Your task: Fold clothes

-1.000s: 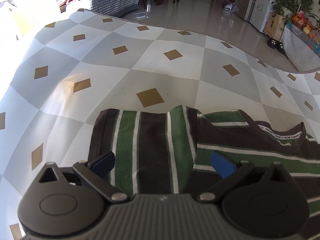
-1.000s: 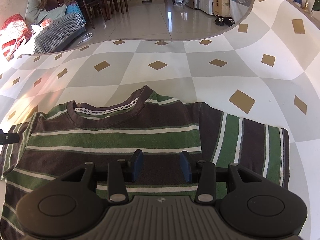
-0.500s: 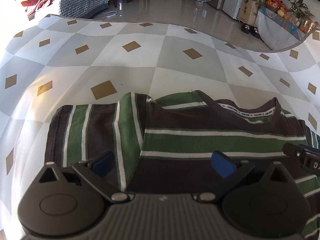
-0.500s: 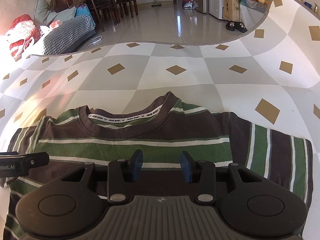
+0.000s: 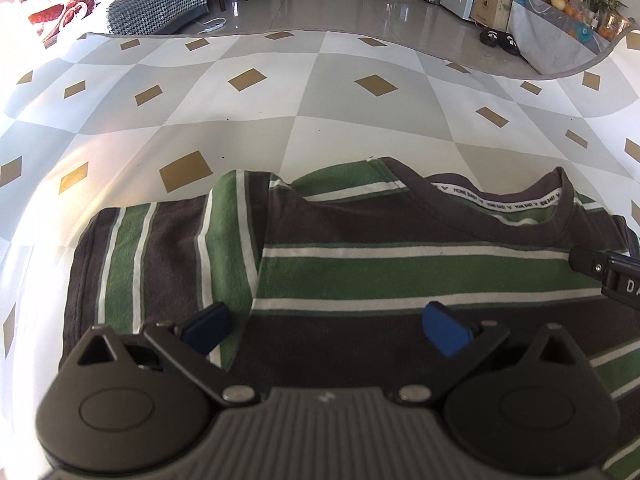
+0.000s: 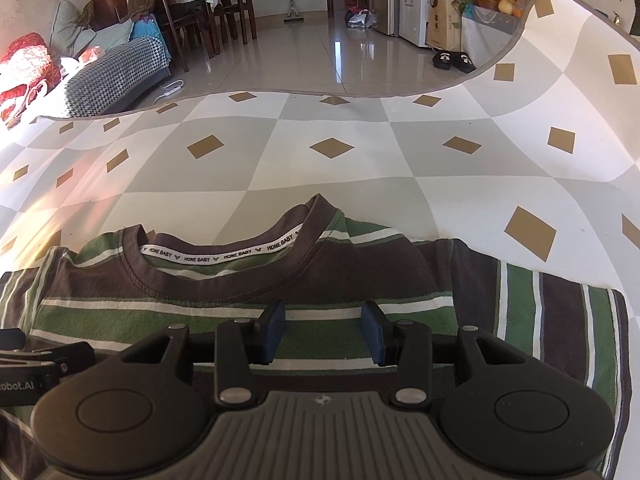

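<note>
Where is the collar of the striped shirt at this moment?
In the right wrist view the collar lies at the shirt's far edge, ahead and slightly left of the right gripper, on the checked mat.

Glossy tiled floor (image 6: 320,52), wooden dining chairs (image 6: 236,0), white fridge (image 6: 412,4), sunlit left side
</note>
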Available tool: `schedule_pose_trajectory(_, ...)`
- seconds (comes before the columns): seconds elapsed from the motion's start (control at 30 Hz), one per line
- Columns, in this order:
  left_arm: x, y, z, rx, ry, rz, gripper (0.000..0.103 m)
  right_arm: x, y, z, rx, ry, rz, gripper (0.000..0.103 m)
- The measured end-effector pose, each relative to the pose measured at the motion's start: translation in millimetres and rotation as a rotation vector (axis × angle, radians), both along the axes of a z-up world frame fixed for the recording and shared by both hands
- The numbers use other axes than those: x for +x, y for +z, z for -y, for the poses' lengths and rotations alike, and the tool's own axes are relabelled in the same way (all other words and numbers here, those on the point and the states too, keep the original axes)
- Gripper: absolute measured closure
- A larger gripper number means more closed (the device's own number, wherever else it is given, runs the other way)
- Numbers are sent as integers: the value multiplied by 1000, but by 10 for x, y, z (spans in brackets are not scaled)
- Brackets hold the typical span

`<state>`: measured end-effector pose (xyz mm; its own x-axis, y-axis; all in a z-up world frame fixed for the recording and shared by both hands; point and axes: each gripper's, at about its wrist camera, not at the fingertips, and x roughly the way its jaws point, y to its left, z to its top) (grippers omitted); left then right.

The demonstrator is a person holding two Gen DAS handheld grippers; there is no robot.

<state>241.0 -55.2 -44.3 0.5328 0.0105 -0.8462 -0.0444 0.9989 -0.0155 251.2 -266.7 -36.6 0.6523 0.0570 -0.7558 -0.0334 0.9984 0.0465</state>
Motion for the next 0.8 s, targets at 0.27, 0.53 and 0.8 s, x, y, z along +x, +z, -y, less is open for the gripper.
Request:
schedule_pose_trajectory(0.27, 96, -26, -43, 12, 27, 5, 0, 102, -44, 14, -41, -42, 24, 62)
schedule_pose_trajectory(0.53, 152, -35, -88, 20, 32, 2, 0, 143, -56, 37, -71, -71, 34, 61)
schedule_pose_trajectory(0.8, 151, 21, -58, 37, 16, -5, 0, 78, 24, 11, -63, -21, -10, 59)
